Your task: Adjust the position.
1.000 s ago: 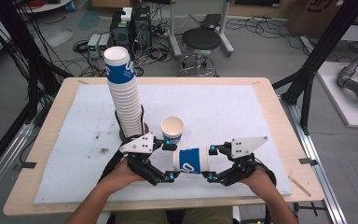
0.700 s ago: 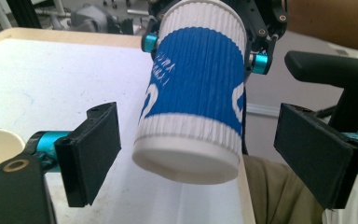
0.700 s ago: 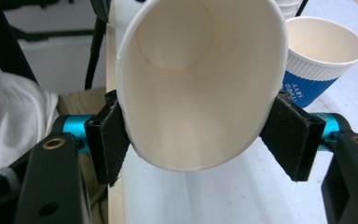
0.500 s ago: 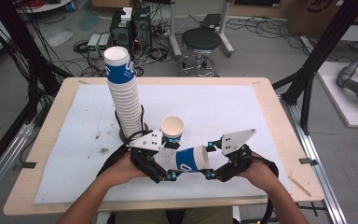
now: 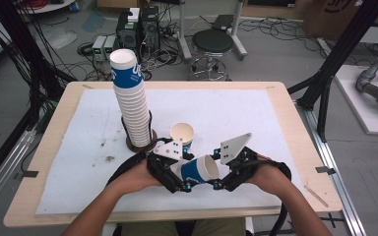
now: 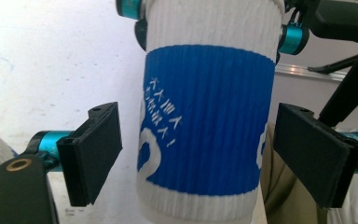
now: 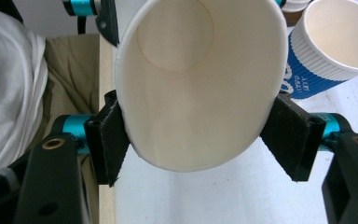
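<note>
In the high view, the held cup [image 5: 199,170] lies on its side just in front of the tall cup stack [image 5: 130,98], toward the person's edge of the table [image 5: 275,98], with a single upright cup [image 5: 182,135] standing between it and the stack. Its long axis runs across the table, closed base toward the left gripper [image 5: 179,179] and open mouth toward the right gripper [image 5: 221,169]; both grippers sit at its two ends, about equally near, well closer to the person than the stack. In the left gripper view, the held cup [image 6: 205,107] stands between the two black jaws with clear gaps on either side, so the left gripper [image 6: 198,154] is spread and touches nothing; the blue band fills the middle and the far end reaches the other gripper's cyan fittings. In the right gripper view, the held cup [image 7: 196,79] faces the camera mouth first, its rim squeezed slightly oval by the jaws pressed against both sides, so the right gripper [image 7: 196,140] is pinching it near the mouth; the upright cup [image 7: 328,46] stands just beyond on the white mat. Judging from this, the coming move turns on that sideways axis: the cup must be swung upright, or its base carried toward the stack, by the right hand alone.
</note>
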